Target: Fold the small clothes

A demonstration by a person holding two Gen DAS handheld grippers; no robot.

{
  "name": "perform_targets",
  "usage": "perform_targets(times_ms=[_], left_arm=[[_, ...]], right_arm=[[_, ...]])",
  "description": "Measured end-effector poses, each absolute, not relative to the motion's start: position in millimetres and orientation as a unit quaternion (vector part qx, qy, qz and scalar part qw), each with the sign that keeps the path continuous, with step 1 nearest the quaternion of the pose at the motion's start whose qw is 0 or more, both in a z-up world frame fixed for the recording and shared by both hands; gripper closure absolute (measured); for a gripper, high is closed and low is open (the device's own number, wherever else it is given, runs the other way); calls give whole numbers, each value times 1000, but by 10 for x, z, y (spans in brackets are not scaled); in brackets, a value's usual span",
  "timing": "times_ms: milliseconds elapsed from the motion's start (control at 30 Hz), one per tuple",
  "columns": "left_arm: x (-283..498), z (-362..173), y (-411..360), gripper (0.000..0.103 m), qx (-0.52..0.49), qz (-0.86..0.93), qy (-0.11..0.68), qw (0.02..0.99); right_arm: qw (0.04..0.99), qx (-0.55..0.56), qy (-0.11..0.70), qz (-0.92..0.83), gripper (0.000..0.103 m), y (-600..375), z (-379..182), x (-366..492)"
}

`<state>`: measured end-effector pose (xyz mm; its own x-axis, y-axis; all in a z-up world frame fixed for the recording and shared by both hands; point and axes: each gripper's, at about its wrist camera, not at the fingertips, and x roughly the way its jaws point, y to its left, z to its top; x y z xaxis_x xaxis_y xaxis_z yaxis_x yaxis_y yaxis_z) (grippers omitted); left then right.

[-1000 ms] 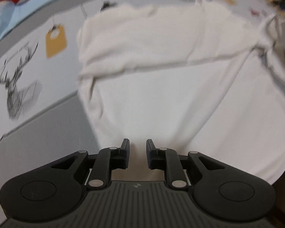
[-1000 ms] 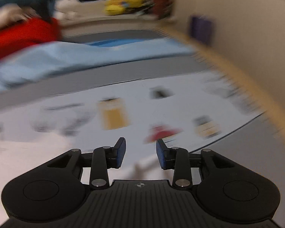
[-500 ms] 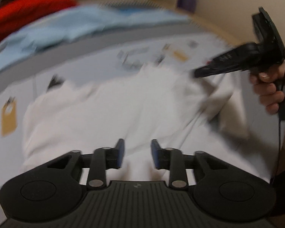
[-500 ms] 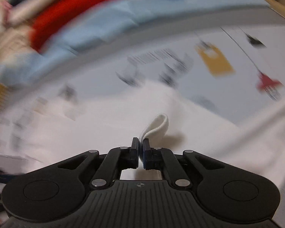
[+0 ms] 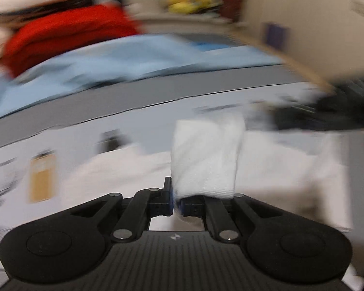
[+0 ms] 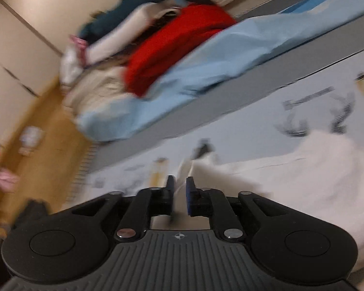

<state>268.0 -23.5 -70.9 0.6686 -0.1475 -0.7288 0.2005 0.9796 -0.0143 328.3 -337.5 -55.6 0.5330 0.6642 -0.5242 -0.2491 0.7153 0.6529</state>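
A white shirt (image 5: 291, 165) lies on the printed table cover. My left gripper (image 5: 176, 205) is shut on a hemmed edge of the shirt, and a loop of white cloth (image 5: 206, 155) stands up from its jaws. My right gripper (image 6: 180, 194) is nearly shut with a thin strip of the white shirt (image 6: 303, 181) between its jaws; the shirt spreads to its right. The right gripper shows as a dark blur at the right edge of the left wrist view (image 5: 327, 114). Both views are motion-blurred.
A light blue cloth (image 6: 206, 60) and a red garment (image 6: 177, 41) are piled at the back of the table. The printed cover (image 6: 315, 101) carries deer drawings and orange tags (image 5: 41, 177). A wooden floor (image 6: 36, 126) lies beyond the table's left edge.
My left gripper has shut on the shirt's edge and lifted it. My right gripper keeps its hold and has swung left, its jaws now slightly apart.
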Motion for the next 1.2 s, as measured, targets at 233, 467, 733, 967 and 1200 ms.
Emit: perform_targets(times_ms=[233,467,733,967,1200], left_arm=[[2748,-722,2057,98,35,255,436,862],[2447,-462,2922,63,61,488,401,773],[2974,-614,1287,50,-21,99,395,913],[3401,-1208,365,50,-19,-14,431,902],[3620,-1700,428,90,2,-31,458,888]], right_arm=[[841,168,485,170,74,-3373,-898,3321],[843,126,511,109,74,-3470,-1054,3309],[840,144,522,28,69,-3508,-1204,3379],[845,155,512,8,69,-3545,-1178,3383],[854,173,488,-49,69,-3944,-1126,3408]])
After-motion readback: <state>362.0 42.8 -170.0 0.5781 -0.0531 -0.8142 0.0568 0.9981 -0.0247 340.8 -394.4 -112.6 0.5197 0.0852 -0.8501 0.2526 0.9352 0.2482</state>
